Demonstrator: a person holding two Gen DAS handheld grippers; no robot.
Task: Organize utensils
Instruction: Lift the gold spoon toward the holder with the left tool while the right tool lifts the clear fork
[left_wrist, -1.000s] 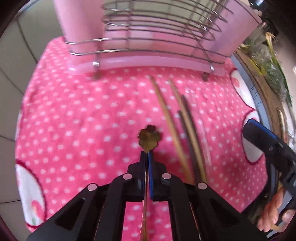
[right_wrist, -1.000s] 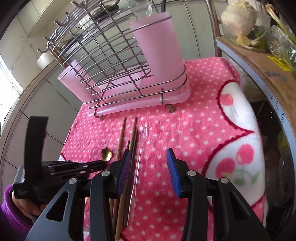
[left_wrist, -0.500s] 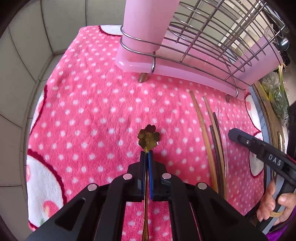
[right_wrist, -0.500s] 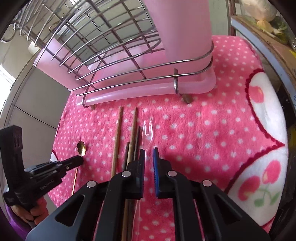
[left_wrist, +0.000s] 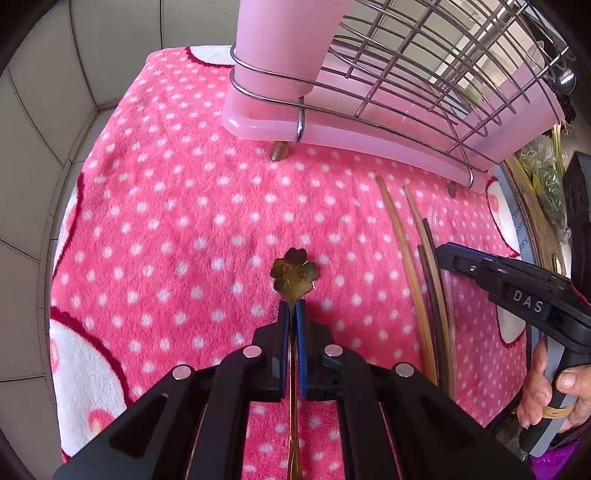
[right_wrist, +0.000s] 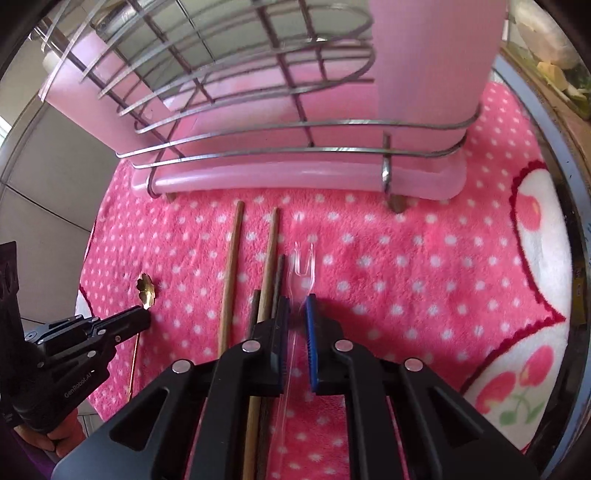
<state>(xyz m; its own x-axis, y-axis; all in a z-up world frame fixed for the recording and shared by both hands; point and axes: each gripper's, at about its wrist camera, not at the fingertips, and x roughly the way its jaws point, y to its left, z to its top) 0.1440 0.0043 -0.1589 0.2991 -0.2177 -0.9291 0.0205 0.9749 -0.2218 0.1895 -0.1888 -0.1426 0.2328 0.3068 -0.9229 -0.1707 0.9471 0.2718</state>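
My left gripper is shut on a gold flower-headed spoon, whose head sticks out past the fingertips over the pink dotted towel. It also shows in the right wrist view. My right gripper is closed on the stem of a clear plastic fork, its tines pointing at the rack. Wooden chopsticks and dark chopsticks lie just left of the fork. A pink wire utensil rack stands behind, with a pink cup holder at its end.
The right gripper and hand appear at the right in the left wrist view. The left gripper shows at the lower left in the right wrist view. A tiled wall borders the left. Clutter and greens sit beyond the towel's right edge.
My right gripper moved forward and closed from wide open onto the clear fork. My left gripper, holding the gold spoon, swung left and closer to the rack's cup holder.
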